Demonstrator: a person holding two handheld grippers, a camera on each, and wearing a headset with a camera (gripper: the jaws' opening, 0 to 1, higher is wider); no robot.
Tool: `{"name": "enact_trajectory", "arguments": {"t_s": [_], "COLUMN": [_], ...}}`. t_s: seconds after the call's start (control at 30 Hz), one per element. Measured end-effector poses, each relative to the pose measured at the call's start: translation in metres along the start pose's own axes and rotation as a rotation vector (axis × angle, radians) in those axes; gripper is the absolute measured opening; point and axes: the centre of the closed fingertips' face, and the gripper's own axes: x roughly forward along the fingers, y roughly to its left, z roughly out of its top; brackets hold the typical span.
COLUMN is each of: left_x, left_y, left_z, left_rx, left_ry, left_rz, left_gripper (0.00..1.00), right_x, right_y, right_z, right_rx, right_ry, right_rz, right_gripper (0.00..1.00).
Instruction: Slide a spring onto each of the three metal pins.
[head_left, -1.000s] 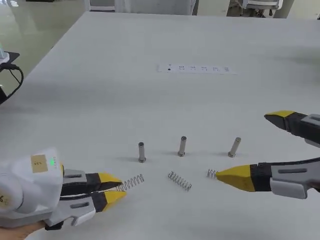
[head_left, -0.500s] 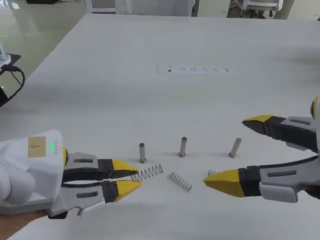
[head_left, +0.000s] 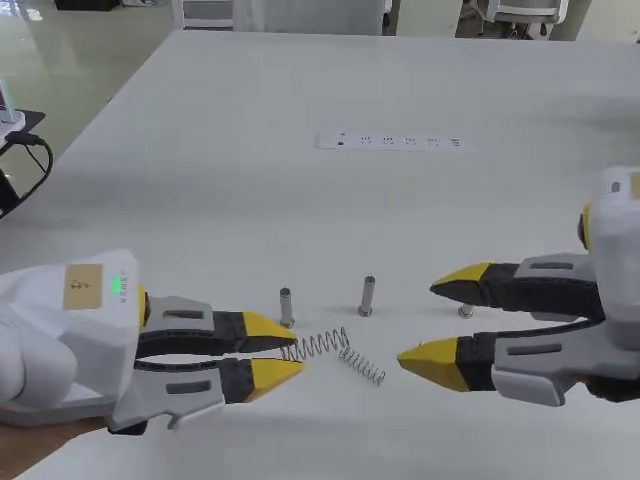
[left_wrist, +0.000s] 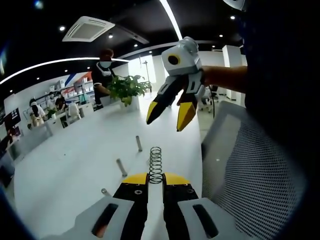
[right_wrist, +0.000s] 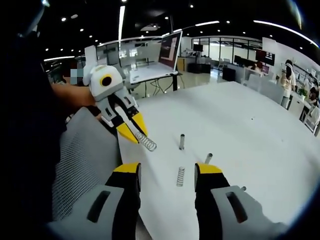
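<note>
White tabletop (head_left: 300, 120) spreads under everything, and we take the middle pin (head_left: 367, 296), standing upright on it, as our mark. Grey mesh (left_wrist: 250, 165), seen in the left gripper view, lies on the near side of that pin, past the table's edge. The left gripper (head_left: 293, 356) sits near-left of the middle pin, its yellow-tipped jaws clenched on one end of a spring (head_left: 318, 345). The coil juts from the tips toward the pin, and its free end stops just short of it, on the near side. The right gripper (head_left: 416, 322) is near-right of the middle pin, jaws spread wide, released. Its upper jaw crosses in front of the right pin (head_left: 466, 311), so in the head view we see only that pin's foot. Far beyond the middle pin a white power strip (head_left: 390, 141) lies flat on the table, well apart from the work. A dark cable (head_left: 43, 158) loops off the table's edge, far to the left of the pin. The left pin (head_left: 286, 306) stands upright just left of the middle pin, right behind the left gripper's tips. A second spring (head_left: 362, 364) lies loose on the table just in front of the middle pin, between the two grippers. Its left end is close under the held spring's free end, and we cannot tell whether they touch.
</note>
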Motion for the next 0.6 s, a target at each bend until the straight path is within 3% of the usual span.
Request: {"name": "enact_trajectory", "arguments": {"t_s": [0.37,0.6], "left_x": [0.004,0.006], "left_y": [-0.007,-0.014], "left_z": [0.01,0.016], "left_rx": [0.018,0.034], "left_ry": [-0.016,-0.026], "left_rz": [-0.027,-0.049], "left_gripper": [0.02,0.02], "right_x": [0.009,0.01], "right_y": [0.017,0.029], "right_z": [0.001,0.009], "right_rx": [-0.036,-0.024], "right_ry": [0.013,-0.012], "right_rz": [0.071,0.139], "right_gripper": [0.28,0.23]}}
